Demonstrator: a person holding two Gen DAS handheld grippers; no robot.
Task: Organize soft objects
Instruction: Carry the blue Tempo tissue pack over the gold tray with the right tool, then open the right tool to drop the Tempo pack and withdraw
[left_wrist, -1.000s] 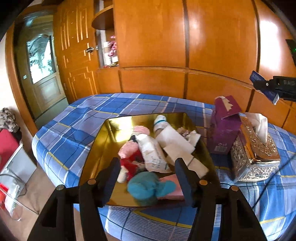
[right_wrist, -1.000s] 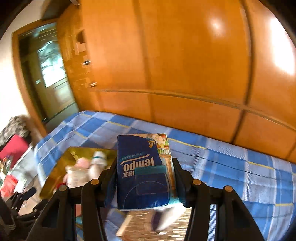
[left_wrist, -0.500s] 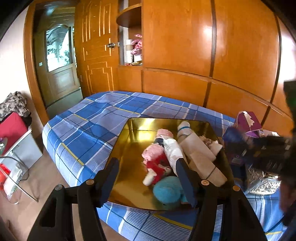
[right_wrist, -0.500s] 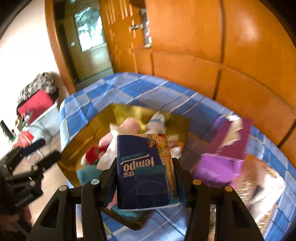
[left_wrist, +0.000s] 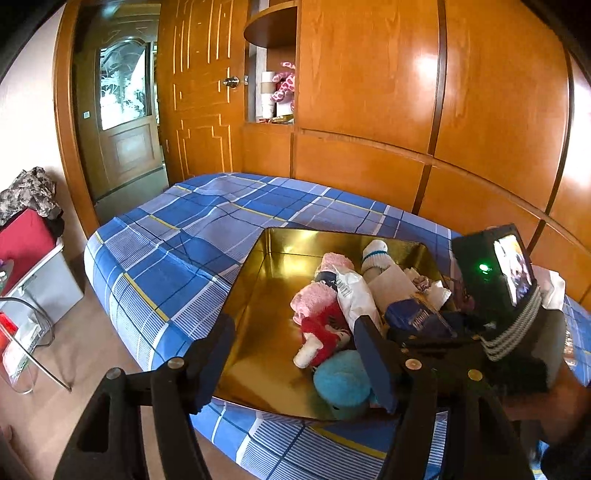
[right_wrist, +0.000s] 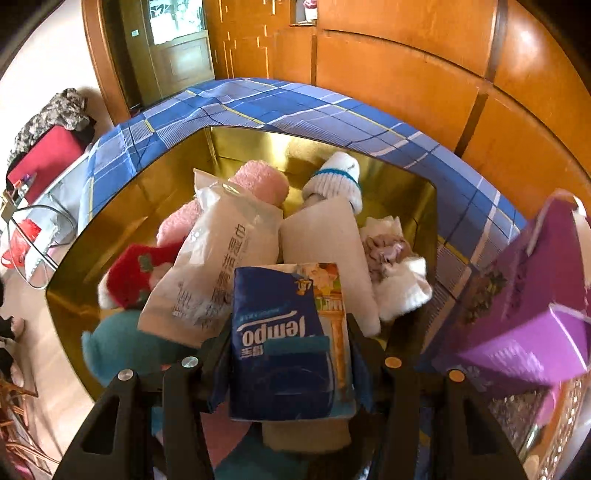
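Note:
A gold tray (left_wrist: 273, 284) on the bed holds soft items: a pink towel (right_wrist: 258, 181), a white wet-wipe pack (right_wrist: 221, 254), a striped white sock (right_wrist: 336, 177), a red sock (right_wrist: 129, 273) and a teal plush (left_wrist: 343, 380). My right gripper (right_wrist: 288, 354) is shut on a blue Tempo tissue pack (right_wrist: 273, 321), tilted down low over the tray's right part, above the pile. The left wrist view shows that pack (left_wrist: 406, 314) too. My left gripper (left_wrist: 295, 354) hovers over the tray's near edge; its jaws are opening with nothing gripped between them.
A purple tissue box (right_wrist: 517, 295) and an ornate silver tissue holder (right_wrist: 546, 417) stand right of the tray. The blue plaid bed (left_wrist: 177, 251) runs to a wooden panel wall. A red box (left_wrist: 22, 243) and a glass table (left_wrist: 22, 354) stand on the floor at left.
My right gripper came down from the right with the tissue pack and now hangs over the tray. The left gripper shifted a little sideways and its jaws stand slightly wider.

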